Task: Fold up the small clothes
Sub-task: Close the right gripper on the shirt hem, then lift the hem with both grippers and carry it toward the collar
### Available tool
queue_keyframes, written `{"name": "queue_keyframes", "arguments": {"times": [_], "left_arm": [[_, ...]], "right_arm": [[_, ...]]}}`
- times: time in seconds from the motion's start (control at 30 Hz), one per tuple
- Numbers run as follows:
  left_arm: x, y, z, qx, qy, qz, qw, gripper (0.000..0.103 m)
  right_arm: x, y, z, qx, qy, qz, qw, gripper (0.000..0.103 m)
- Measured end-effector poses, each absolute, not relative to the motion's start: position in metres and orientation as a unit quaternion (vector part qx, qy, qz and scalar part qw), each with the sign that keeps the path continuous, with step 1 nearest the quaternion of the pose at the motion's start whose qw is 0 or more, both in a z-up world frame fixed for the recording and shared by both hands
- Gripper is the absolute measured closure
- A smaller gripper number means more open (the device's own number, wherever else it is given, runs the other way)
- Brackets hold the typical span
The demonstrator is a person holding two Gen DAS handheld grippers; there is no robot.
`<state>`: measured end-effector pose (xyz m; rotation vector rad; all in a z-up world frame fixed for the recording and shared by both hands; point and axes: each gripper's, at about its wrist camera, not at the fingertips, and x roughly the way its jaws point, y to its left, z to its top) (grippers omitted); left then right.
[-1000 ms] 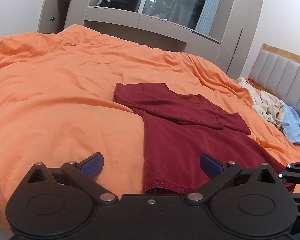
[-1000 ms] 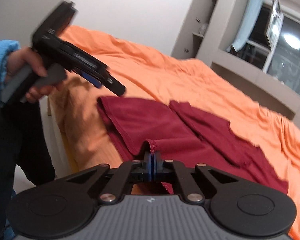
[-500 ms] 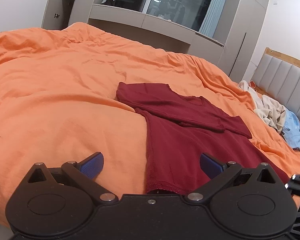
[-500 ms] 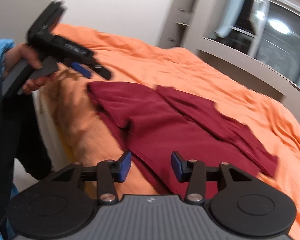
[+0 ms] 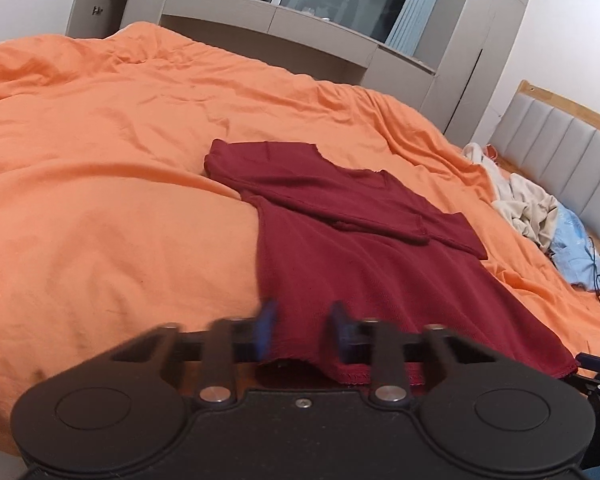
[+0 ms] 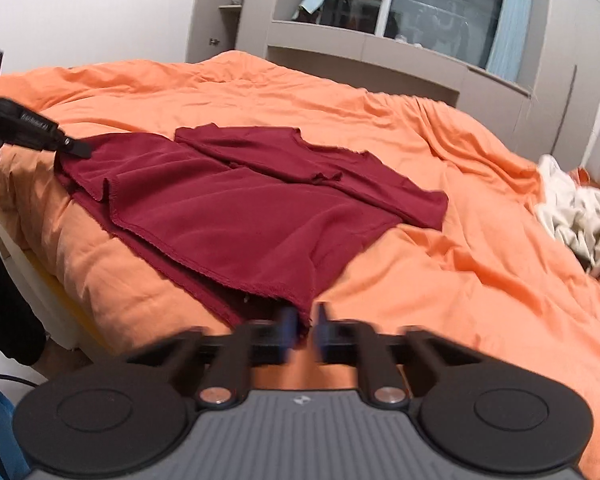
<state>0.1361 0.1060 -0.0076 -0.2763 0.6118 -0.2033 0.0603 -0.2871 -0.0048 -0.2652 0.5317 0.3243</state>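
Both tools' jaws narrower now, astride maroon shirt [image 5: 364,264] hem.

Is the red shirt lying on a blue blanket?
No, the red shirt lies spread on an orange blanket.

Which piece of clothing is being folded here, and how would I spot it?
Look at the big orange duvet covering the bed. Near its front edge lies a dark red T-shirt, spread flat with sleeves folded in, unlike the crumpled cream and blue laundry pile by the headboard.
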Motion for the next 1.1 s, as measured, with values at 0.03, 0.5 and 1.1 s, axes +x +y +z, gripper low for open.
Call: {"name": "queue_keyframes", "arguments": {"times": [0.03, 0.5, 1.1], "left_arm": [[0.136, 0.106, -0.007, -0.140, 0.299, -0.103, 0.938, 0.093], [0.098, 0.116, 0.006, -0.139, 0.287, -0.045, 0.947, 0.097], [0.072, 0.103, 0.021, -0.053, 0.269, -0.030, 0.961, 0.008]], "right_arm": [[0.059, -0.284, -0.003, -0.138, 0.252, 0.157, 0.945, 0.099], [0.038, -0.287, -0.003, -0.203, 0.249, 0.130, 0.938, 0.100], [0.025, -0.280, 0.002, -0.243, 0.223, 0.184, 0.926, 0.031]]}}
